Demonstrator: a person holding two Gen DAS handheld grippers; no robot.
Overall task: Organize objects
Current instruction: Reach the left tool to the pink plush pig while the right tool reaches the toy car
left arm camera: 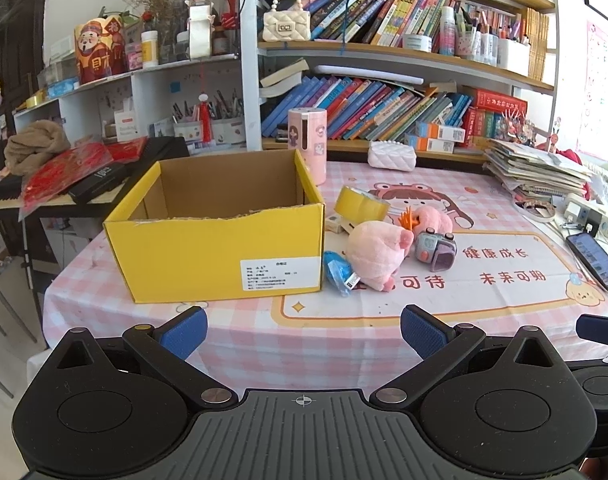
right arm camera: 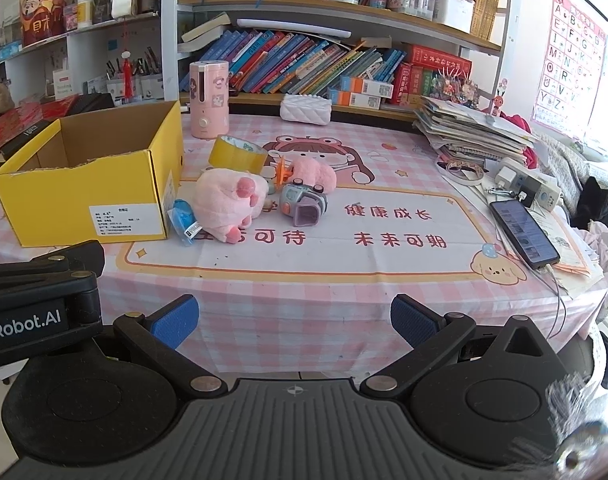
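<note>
Left wrist view, box: an open yellow cardboard box [left arm camera: 220, 236] stands left of centre, top open and nothing visible inside, likely the bin for the clutter.
Left wrist view, clutter: just right of the box sits a tight huddle — a pink plush pig toy [left arm camera: 377, 254], a blue plastic-wrapped packet [left arm camera: 337, 272] touching the box's corner, a grey-and-purple toy camera [left arm camera: 435, 249], a roll of yellow packing tape [left arm camera: 361, 205] behind, and a second pink fluffy item [left arm camera: 433, 219] with an orange spiky bit beside it. All lie loose on the pink checked tablecloth [left arm camera: 343, 336], so nothing looks sorted yet.
Left wrist view, claw: the left gripper [left arm camera: 303, 330] hangs at the bottom of the frame near the table's front edge, blue pads spread wide, nothing between them.
Right wrist view, goods: same huddle, now centre-left — pig [right arm camera: 228, 200], camera [right arm camera: 304, 203], tape [right arm camera: 238, 153], with the box [right arm camera: 92, 192] at the left edge.
Right wrist view, bystanders: a dark smartphone [right arm camera: 523, 230] on its cable lies well apart at right.
Right wrist view, claw: the right gripper [right arm camera: 294, 320] sits low and level, aimed across the cloth, pads wide apart and empty.
Pose, judged: both tools are held back, well apart from the toys, which reads as the start of a reach.
</note>
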